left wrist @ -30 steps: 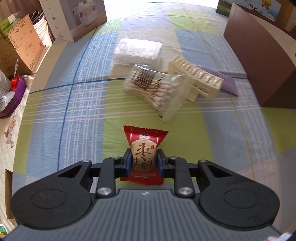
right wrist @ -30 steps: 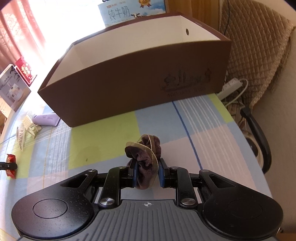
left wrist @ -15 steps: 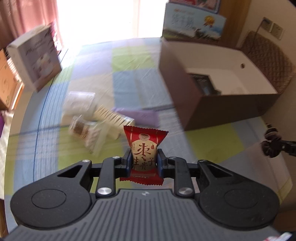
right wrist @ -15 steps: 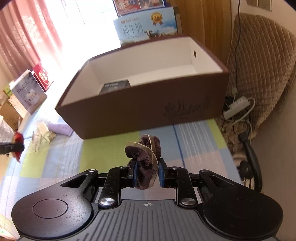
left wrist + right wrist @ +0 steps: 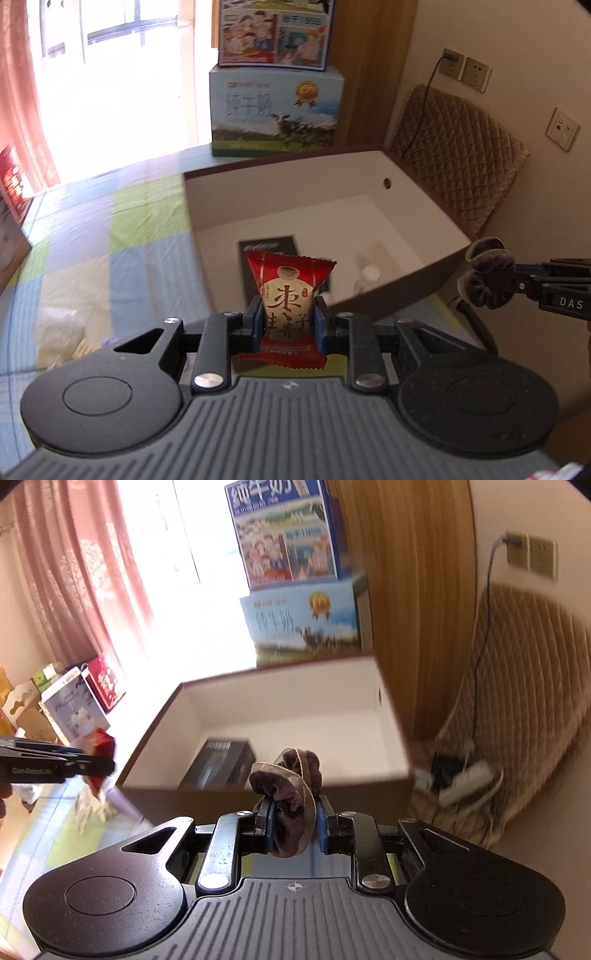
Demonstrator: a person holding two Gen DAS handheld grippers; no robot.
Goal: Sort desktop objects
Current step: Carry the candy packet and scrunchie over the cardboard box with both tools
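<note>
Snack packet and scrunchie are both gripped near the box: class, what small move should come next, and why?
Probably carry both forward over the box and release: the left gripper grips the snack packet, the right gripper the scrunchie, both near its front wall.

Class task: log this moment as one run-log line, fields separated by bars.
left gripper: shut on red snack packet | right gripper: shut on brown scrunchie | both near brown box | box holds black carton

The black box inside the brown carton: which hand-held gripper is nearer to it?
Left. The left hand-held gripper faces the black box across the near wall; the right hand-held gripper hangs by the far corner.
</note>
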